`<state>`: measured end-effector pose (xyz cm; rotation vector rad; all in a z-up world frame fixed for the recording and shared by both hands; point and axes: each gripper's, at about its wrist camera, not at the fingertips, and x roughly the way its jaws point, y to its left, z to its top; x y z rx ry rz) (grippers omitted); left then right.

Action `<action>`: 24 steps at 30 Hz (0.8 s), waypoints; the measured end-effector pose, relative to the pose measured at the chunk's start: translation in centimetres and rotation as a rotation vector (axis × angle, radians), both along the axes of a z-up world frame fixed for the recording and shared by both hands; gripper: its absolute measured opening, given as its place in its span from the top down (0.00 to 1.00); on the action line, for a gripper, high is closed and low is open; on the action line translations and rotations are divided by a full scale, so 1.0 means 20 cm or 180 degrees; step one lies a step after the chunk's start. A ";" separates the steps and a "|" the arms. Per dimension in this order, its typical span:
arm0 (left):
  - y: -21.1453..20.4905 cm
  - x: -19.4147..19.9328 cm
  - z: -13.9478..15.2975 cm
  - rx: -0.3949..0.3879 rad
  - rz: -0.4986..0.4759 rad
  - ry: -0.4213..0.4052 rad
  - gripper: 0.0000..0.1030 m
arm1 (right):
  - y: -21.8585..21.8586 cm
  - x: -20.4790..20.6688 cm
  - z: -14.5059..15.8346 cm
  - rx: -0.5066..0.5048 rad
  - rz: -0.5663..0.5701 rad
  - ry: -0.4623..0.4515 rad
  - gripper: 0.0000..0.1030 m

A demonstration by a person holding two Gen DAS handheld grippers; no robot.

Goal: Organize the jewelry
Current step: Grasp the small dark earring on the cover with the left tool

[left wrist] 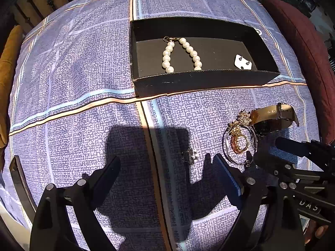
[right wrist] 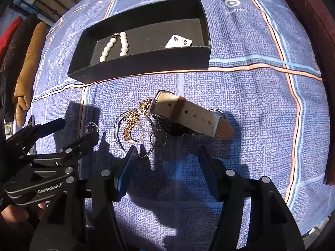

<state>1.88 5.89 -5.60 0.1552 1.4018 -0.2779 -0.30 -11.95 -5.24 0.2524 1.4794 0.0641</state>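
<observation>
With both my black two-finger grippers held spread and empty, the right gripper [right wrist: 167, 152] hovers just short of the tangled heap of gold filigree rings and thin silver hoops [right wrist: 136, 129], while the left gripper [left wrist: 167, 163] sits near a small silver ring [left wrist: 189, 156] on the blue checked cloth [left wrist: 73, 73]. These pieces look light, slippery and snag-prone, so I'd pinch one hoop's rim. The beige-strapped wristwatch [right wrist: 188, 115] touching the heap seems stiffer, best gripped across its strap, bound for the black cardboard tray [right wrist: 146, 62] holding a pearl bracelet [right wrist: 115, 46].
</observation>
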 end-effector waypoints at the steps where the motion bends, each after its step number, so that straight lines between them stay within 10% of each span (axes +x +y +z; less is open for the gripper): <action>1: 0.00 0.00 0.00 0.0013 -0.0006 -0.0002 0.16 | 0.00 0.00 -0.01 -0.0005 -0.0004 0.0008 0.41; 7: 0.06 0.01 -0.03 0.0024 -0.0013 0.0019 0.22 | 0.09 0.03 -0.04 -0.0295 0.0106 -0.0002 0.43; 15: 0.05 -0.03 -0.04 -0.0015 -0.0093 0.0024 0.50 | 0.13 0.03 -0.02 -0.0434 0.0250 -0.0023 0.78; 24: 0.11 -0.01 0.01 -0.0229 -0.0084 0.0092 0.72 | 0.05 -0.03 0.01 -0.0268 0.0190 -0.0069 0.90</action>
